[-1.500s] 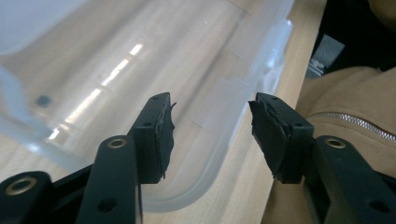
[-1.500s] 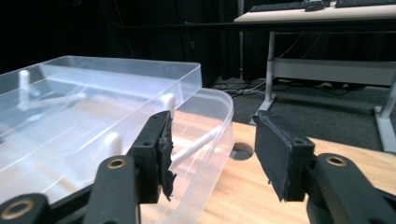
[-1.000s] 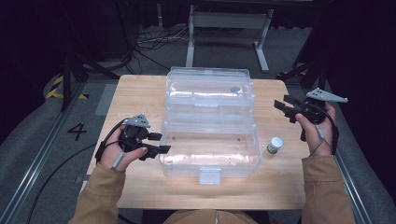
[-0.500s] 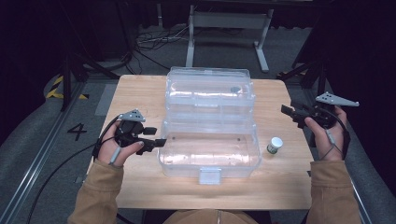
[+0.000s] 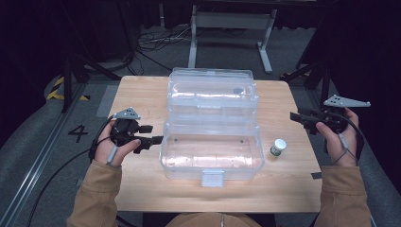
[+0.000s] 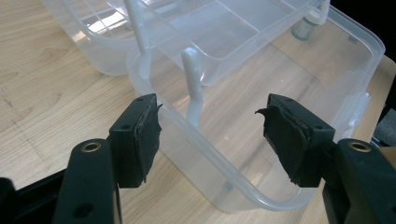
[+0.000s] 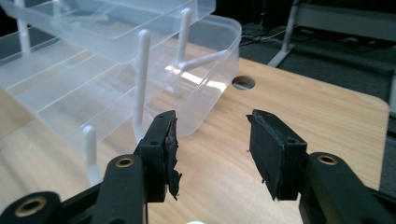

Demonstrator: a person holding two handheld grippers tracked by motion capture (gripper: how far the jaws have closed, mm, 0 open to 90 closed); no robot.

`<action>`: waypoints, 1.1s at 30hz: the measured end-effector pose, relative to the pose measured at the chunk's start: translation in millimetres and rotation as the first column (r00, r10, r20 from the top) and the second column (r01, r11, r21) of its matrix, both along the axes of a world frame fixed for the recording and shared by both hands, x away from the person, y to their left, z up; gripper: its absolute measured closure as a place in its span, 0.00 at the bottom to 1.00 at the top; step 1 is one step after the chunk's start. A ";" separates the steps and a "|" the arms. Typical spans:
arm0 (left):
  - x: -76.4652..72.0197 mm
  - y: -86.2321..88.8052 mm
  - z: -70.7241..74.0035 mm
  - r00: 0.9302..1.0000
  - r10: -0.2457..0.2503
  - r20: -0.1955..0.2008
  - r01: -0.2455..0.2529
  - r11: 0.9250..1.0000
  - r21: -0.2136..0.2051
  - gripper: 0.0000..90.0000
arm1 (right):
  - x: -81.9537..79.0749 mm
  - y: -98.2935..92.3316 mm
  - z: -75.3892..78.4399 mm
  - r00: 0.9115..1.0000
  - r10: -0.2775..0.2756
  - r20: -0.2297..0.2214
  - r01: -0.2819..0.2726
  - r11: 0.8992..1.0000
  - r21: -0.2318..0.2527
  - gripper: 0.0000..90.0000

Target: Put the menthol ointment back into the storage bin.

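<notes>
A clear plastic box (image 5: 212, 153) lies open in the middle of the wooden table (image 5: 142, 94), its tiered trays (image 5: 213, 92) raised behind it on white arms (image 6: 193, 88). My left gripper (image 5: 151, 134) is at the box's left end and stands open; in the left gripper view (image 6: 210, 116) the box's near corner lies between the jaws without touching the pads. Over the table's right edge my right gripper (image 5: 295, 118) is open, level and pointed at the box. Its jaws (image 7: 212, 126) have just been closing, with nothing between them. A small white-capped bottle (image 5: 278, 147) stands right of the box.
A round cable hole (image 7: 243, 83) is cut in the table beyond the trays. A metal frame (image 5: 231, 28), loose cables and dark stands sit on the floor behind the table. Bare wood lies left of the box and along the front edge.
My right gripper has drawn back to the right, away from the box, and its jaws stand narrower. The left gripper has stayed beside the box's left end.
</notes>
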State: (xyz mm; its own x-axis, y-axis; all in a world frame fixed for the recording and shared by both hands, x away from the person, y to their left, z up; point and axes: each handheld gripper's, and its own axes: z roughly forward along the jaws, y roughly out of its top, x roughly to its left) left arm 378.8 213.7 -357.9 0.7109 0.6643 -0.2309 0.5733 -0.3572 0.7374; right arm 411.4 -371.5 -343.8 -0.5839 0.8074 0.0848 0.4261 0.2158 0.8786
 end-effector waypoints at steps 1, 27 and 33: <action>-0.2 1.1 0.0 1.000 0.005 0.002 -0.005 1.000 0.001 0.41 | 0.1 -0.9 0.3 1.000 0.011 -0.007 -0.011 1.000 -0.008 0.58; 4.7 18.6 -4.4 0.993 0.117 -0.010 -0.118 0.992 -0.040 0.40 | 9.0 6.4 -16.2 0.981 0.064 -0.186 -0.082 0.992 -0.094 0.49; 5.6 19.2 -6.0 0.993 0.120 -0.016 -0.121 0.992 -0.038 0.40 | 13.1 9.1 -25.6 0.971 0.065 -0.231 -0.101 0.984 -0.149 0.49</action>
State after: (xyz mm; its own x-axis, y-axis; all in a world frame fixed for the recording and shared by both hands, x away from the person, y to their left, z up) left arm 384.4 232.9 -363.9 0.6229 0.7353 -0.2670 0.6206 -0.2565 0.7410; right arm 424.5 -362.3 -369.4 -0.6300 0.7706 0.0959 0.5826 0.3874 0.7145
